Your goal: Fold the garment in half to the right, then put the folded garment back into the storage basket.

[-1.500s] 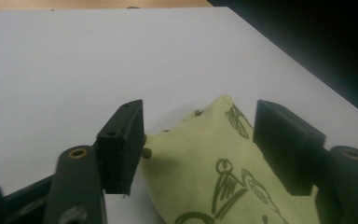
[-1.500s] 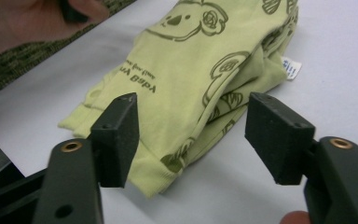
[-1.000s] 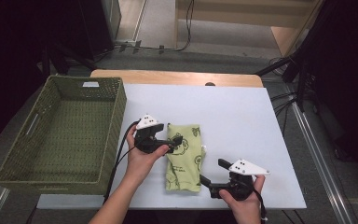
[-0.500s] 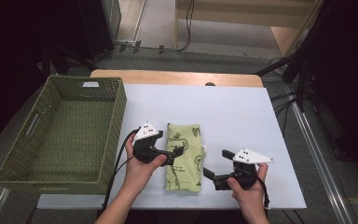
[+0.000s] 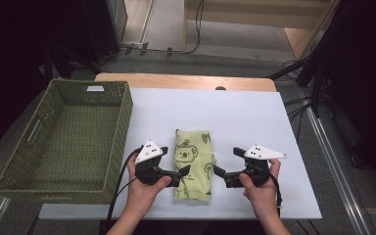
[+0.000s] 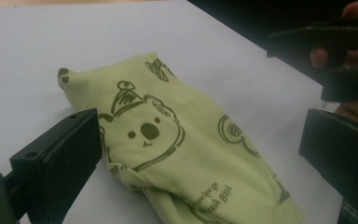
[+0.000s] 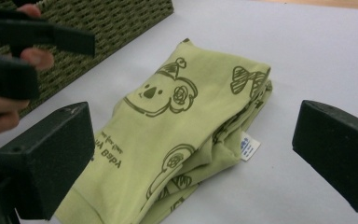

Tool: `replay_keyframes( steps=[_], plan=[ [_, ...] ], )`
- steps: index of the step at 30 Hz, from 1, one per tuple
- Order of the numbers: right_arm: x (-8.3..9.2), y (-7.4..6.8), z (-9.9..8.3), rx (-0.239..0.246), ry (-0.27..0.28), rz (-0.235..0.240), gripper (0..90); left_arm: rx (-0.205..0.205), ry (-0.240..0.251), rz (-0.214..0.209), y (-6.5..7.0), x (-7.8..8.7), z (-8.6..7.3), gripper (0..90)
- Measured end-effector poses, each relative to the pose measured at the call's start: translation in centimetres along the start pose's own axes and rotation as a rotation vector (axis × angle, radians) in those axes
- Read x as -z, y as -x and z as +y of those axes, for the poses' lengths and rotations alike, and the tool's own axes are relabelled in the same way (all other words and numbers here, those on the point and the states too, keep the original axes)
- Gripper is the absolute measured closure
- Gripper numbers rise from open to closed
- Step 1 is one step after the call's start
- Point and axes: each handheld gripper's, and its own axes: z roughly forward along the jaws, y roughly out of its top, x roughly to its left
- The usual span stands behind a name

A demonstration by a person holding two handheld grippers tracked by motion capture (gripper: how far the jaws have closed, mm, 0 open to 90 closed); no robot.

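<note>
Folded green cloth (image 5: 192, 164) with koala print lying flat on white table (image 5: 254, 117), directly between the two tongs.

Left tongs (image 5: 185, 171) just beside the cloth's left edge, tips over or at that edge; contact not resolvable from the high view. Jaws just been opening, now spread wide. In the left gripper view (image 6: 200, 154) cloth sits in the gap between the jaws, one jaw close against the cloth's folded edge, other jaw well off it. No pinch on fabric.

Right tongs (image 5: 219, 171) just beside the cloth's right edge, tips pointing at it, small gap of bare table visible. Jaws wide apart, holding nothing. In the right gripper view (image 7: 186, 158) cloth lies ahead between the jaws, stacked fold layers facing the right-hand jaw, small white label (image 7: 249, 146) sticking out of the fold onto the table.

Both tongs facing each other across the cloth, each held in one hand, cables trailing back toward the person.

Green woven basket (image 5: 63, 137) on the far side of the left tongs from the cloth, well apart from the cloth.
</note>
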Motion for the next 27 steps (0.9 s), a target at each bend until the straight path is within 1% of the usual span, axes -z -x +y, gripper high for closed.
replay_keyframes(
  steps=[1, 3, 8, 15, 19, 27],
  plan=[
    [0.0, 0.1, 0.1, -0.003, 0.002, 0.004, 0.0, -0.007, -0.005, 0.005, 0.2, 0.0, -0.2, 0.0],
    [-0.2, 0.3, 0.4, -0.001, -0.002, 0.004, 0.0, -0.013, -0.015, 0.001, 0.5, 0.0, -0.6, 0.0],
    [-1.0, 0.4, 1.2, 0.026, -0.027, 0.006, 0.0, -0.022, -0.029, 0.005, 1.0, -0.1, -1.4, 0.0],
    [-2.8, 0.9, 2.4, 0.043, -0.043, 0.011, 0.0, -0.025, -0.044, 0.021, 1.2, -0.2, -2.5, 0.0],
    [-3.9, 1.4, 2.8, 0.039, -0.058, 0.015, 0.0, -0.025, -0.058, 0.031, 1.4, -0.5, -3.1, 0.0],
    [-6.5, 2.8, 3.2, 0.017, -0.108, 0.018, 0.0, -0.028, -0.081, 0.023, 1.9, -1.2, -3.9, 0.0]
  ],
)
